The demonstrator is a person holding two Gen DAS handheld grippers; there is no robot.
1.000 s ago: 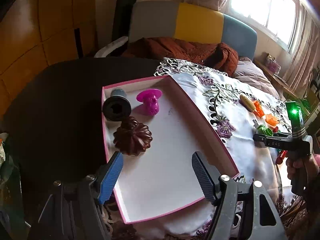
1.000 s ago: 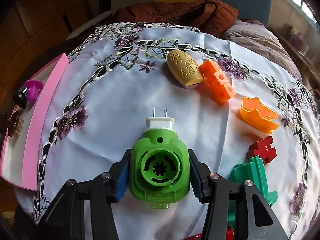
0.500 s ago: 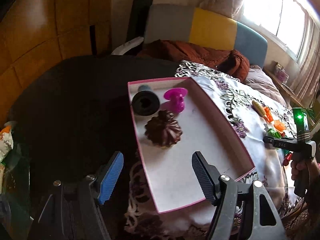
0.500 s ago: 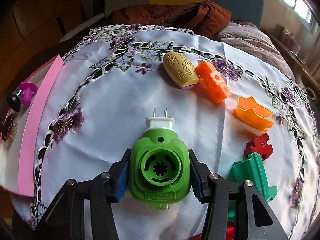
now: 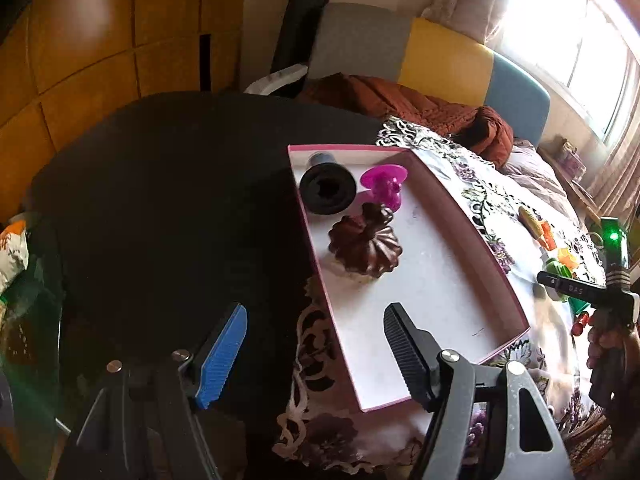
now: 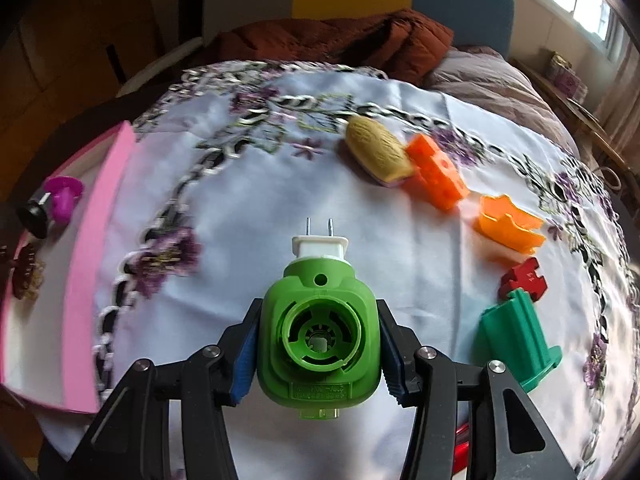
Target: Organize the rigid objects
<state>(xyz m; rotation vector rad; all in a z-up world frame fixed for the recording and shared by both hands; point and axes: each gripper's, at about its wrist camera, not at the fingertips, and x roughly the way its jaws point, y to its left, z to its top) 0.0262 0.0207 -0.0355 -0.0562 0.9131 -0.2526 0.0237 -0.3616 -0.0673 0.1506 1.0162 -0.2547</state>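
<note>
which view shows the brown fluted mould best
The left wrist view: the brown fluted mould sits whole inside the pink box, its ridges clear. The right wrist view catches it only small, blurred, at the far left edge.

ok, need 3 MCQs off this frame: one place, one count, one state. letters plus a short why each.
1. Where is the brown fluted mould?
A. inside the pink box
B. on the tablecloth beside the orange block
C. in the left gripper

2. How many objects lie in the pink box?
A. one
B. three
C. five

3. What state is the right gripper in?
A. open and empty
B. shut on the green plug-in device
C. shut on the red piece

Key:
1 A, it sits on the box's white floor, near the black spool and magenta piece.
2 B, mould, spool and magenta piece.
3 B, both pads press the device's sides.
</note>
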